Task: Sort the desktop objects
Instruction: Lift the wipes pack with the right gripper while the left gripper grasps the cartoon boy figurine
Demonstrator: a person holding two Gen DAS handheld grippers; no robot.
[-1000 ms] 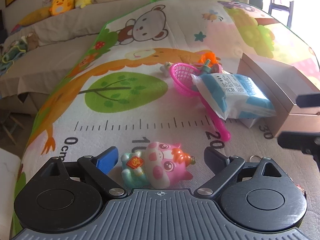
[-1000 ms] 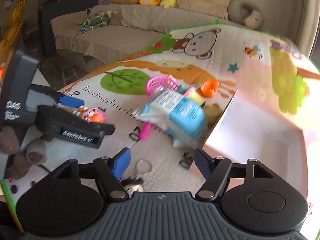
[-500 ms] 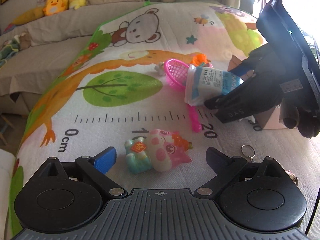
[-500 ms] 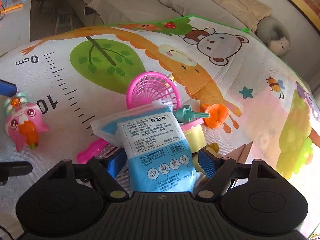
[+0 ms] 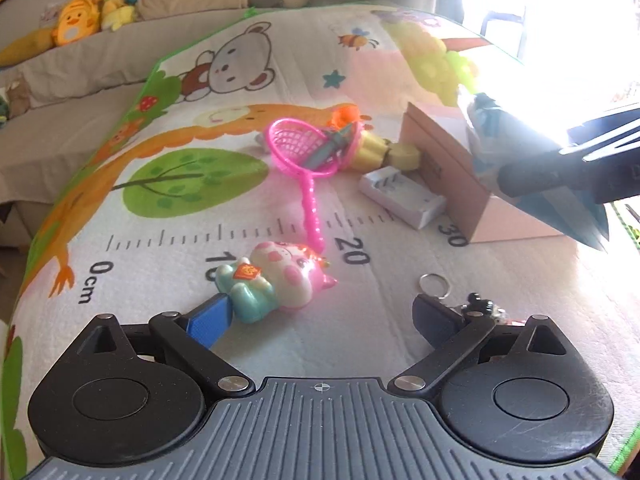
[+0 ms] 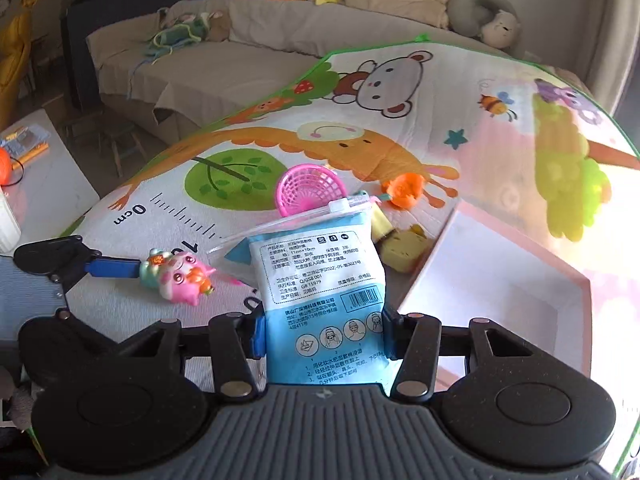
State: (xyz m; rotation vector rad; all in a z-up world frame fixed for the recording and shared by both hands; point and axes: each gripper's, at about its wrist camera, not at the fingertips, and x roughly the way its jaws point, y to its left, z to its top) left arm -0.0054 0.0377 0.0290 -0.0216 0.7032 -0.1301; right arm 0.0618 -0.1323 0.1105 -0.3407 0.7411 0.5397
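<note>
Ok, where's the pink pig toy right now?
The pink pig toy lies on the play mat by the ruler's 10 mark, just ahead of the left hand-held gripper, below the pink net's handle.

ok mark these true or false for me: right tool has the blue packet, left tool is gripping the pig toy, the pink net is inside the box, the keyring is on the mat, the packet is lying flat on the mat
1. The right tool has the blue packet between its fingers. True; its jaws are closing on it.
2. The left tool grips the pig toy. False: it is open, the toy lying by its blue finger.
3. The pink net is inside the box. False: it lies on the mat.
4. The keyring is on the mat. True.
5. The packet lies flat on the mat. False: it is held up off it.
</note>
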